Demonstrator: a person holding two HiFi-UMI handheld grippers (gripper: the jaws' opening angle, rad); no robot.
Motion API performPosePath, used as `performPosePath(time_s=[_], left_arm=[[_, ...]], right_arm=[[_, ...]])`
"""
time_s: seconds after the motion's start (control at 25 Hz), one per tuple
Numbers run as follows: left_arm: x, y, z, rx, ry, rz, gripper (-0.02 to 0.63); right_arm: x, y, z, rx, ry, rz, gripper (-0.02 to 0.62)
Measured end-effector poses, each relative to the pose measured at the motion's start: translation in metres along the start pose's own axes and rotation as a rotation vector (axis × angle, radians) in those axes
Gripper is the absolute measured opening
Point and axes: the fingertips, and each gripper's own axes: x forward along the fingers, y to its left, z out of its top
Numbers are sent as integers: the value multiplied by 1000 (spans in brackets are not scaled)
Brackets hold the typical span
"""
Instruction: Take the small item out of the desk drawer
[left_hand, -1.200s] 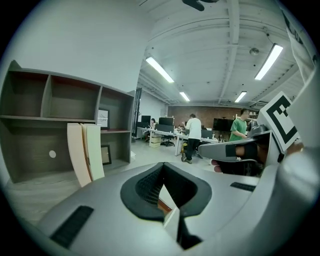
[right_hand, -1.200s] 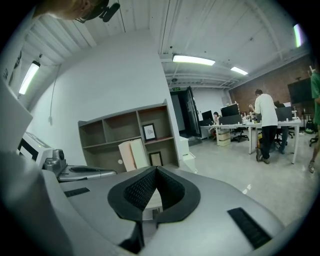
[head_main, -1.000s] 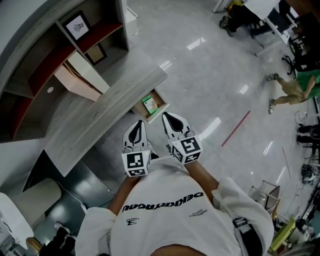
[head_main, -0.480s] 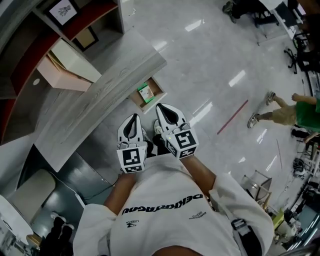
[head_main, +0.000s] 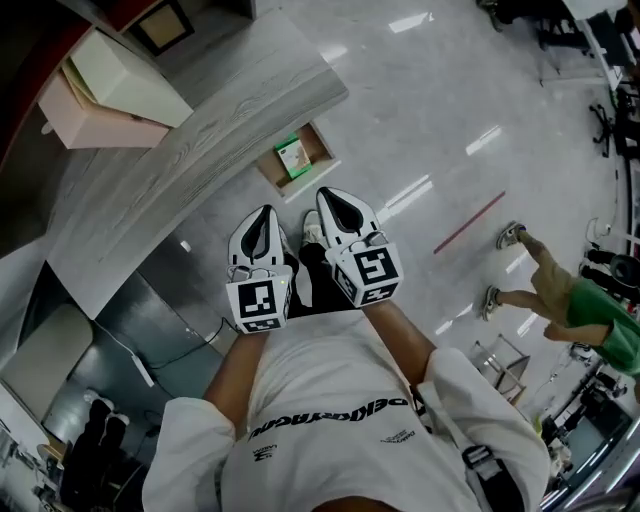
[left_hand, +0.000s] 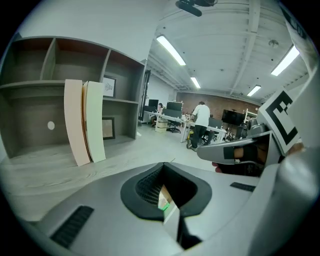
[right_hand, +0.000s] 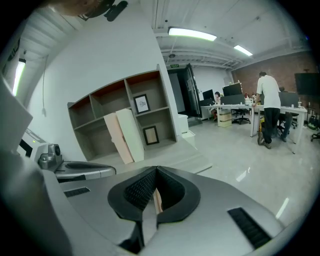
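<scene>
In the head view the wooden desk drawer (head_main: 318, 150) stands pulled out from under the grey desk top (head_main: 190, 160). A small green item (head_main: 293, 157) lies inside it. My left gripper (head_main: 263, 214) and right gripper (head_main: 334, 196) are held side by side in front of the chest, just short of the drawer and above the floor. Both have their jaws shut with nothing held. In the left gripper view the left gripper (left_hand: 163, 166) points over the desk, and a bit of green shows through the gap behind its tips. The right gripper (right_hand: 156, 170) points toward the shelves.
Pink and cream boards (head_main: 110, 95) lean in the shelf unit (right_hand: 115, 115) behind the desk, beside a framed picture (right_hand: 142, 103). A person in green (head_main: 570, 300) walks on the glossy floor at right, near a red floor line (head_main: 470, 222). Metal panels (head_main: 150, 330) sit under the desk's left end.
The view has shifted, so desk and drawer sit higher in the picture. Both grippers stay shut and together in front of the chest. The person in green has walked down the right side.
</scene>
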Motion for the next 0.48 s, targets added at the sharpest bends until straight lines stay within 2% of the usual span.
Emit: performPosePath(time_s=[0.24,0.48], left_arm=[[22,13,-25,-113,13,48,15],[30,19,-47,-129,27,82,15]], right_arm=[[24,-17,-31,10,38,23,31],[50,-30,-64,20,84,22,32]])
